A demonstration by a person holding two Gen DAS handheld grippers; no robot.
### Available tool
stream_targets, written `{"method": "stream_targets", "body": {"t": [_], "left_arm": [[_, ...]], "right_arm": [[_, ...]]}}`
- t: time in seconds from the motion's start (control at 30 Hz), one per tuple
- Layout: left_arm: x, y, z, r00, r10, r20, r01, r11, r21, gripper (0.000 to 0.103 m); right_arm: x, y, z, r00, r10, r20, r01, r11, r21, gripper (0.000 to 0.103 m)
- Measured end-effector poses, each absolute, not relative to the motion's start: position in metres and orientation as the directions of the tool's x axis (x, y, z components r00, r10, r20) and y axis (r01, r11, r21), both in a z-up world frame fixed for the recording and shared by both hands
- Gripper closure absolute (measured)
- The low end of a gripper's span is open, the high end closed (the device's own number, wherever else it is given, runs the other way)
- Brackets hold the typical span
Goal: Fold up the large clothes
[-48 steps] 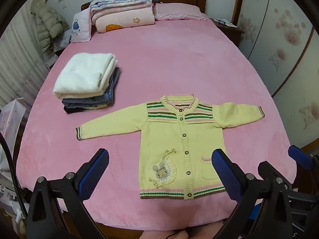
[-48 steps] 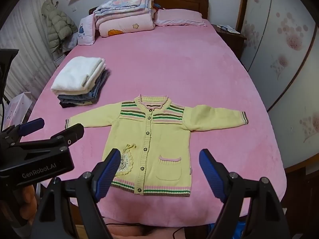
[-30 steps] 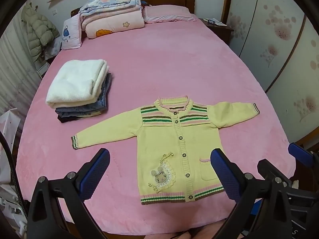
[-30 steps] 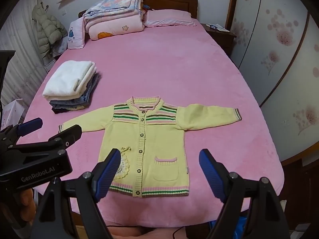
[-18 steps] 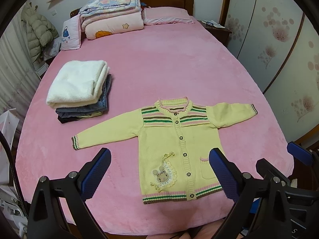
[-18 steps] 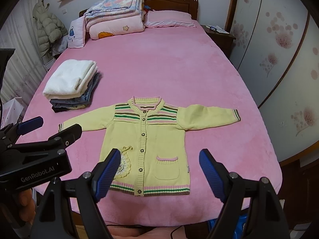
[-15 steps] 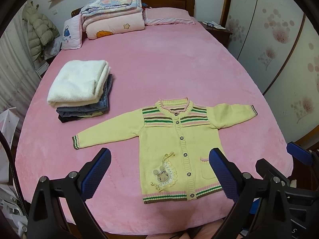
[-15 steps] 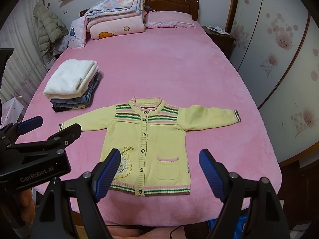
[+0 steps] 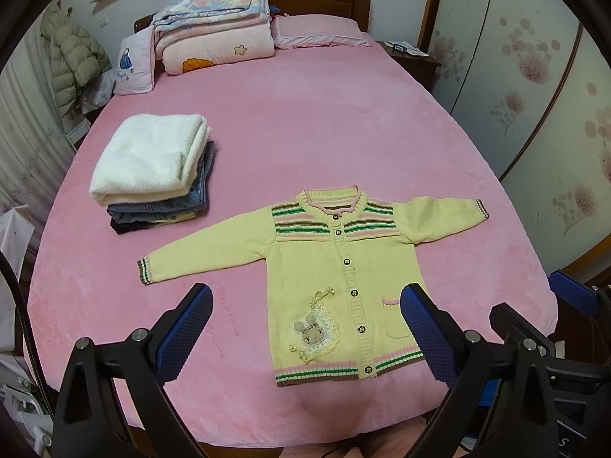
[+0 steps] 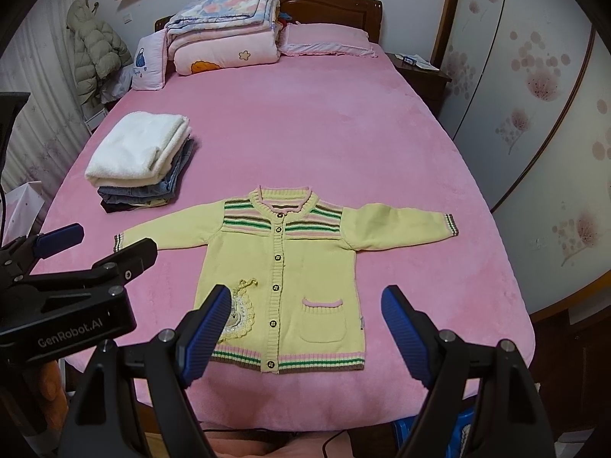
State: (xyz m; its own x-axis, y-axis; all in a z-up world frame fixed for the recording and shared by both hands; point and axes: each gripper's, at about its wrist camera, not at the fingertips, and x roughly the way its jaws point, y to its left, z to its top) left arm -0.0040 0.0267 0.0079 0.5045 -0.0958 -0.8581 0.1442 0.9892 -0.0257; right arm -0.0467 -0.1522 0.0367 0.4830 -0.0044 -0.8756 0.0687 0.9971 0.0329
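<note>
Left wrist view
Left hand-held gripper (image 9: 305,324): jaws spread wide, holding nothing, raised above the near edge of the bed (image 9: 343,122).
Cardigan (image 9: 336,267): yellow knit, lying flat and face up near the bed's near edge, buttoned, both sleeves stretched out to left and right, striped hem nearest the camera.
Folded pile (image 9: 152,175): a white fleece piece on top of denim and darker items, far left of the cardigan and apart from it.
Bedding stack (image 9: 217,26): folded quilts at the headboard, well apart from the work.
Right hand-held gripper (image 9: 550,313): only partly in frame at the right edge.

Right wrist view
Right hand-held gripper (image 10: 301,328): blue pads spread apart, empty, hovering over the cardigan's (image 10: 290,267) hem without touching it.
Left hand-held gripper (image 10: 91,240): seen at the left, off the fabric, jaws parted.
Pile (image 10: 141,160): same folded stack, far left.

Progress
Done: judging by the pile, several garments are already folded; the cardigan is laid out smooth.
Left: no fold has been made in the cardigan yet; sleeves likely go in first, then the body is doubled and added to the pile.
</note>
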Motion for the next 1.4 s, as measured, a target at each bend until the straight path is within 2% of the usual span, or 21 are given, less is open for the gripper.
{"method": "stream_targets", "body": {"t": [1.23,1.4], "left_arm": [[-0.001,0.034,0.021,0.554,-0.139,-0.821,0.201,0.979,-0.030,0.005],[0.002,0.029,0.025,0.548,-0.179,-0.817,0.228,0.972,-0.060,0.004]], "right_arm": [[-0.049,-0.148,0.048,0.495,-0.020,-0.869,0.113,0.993,0.041,0.022],[-0.047,-0.148,0.051,0.502,-0.019,-0.865,0.099,0.994,0.035,0.022]]}}
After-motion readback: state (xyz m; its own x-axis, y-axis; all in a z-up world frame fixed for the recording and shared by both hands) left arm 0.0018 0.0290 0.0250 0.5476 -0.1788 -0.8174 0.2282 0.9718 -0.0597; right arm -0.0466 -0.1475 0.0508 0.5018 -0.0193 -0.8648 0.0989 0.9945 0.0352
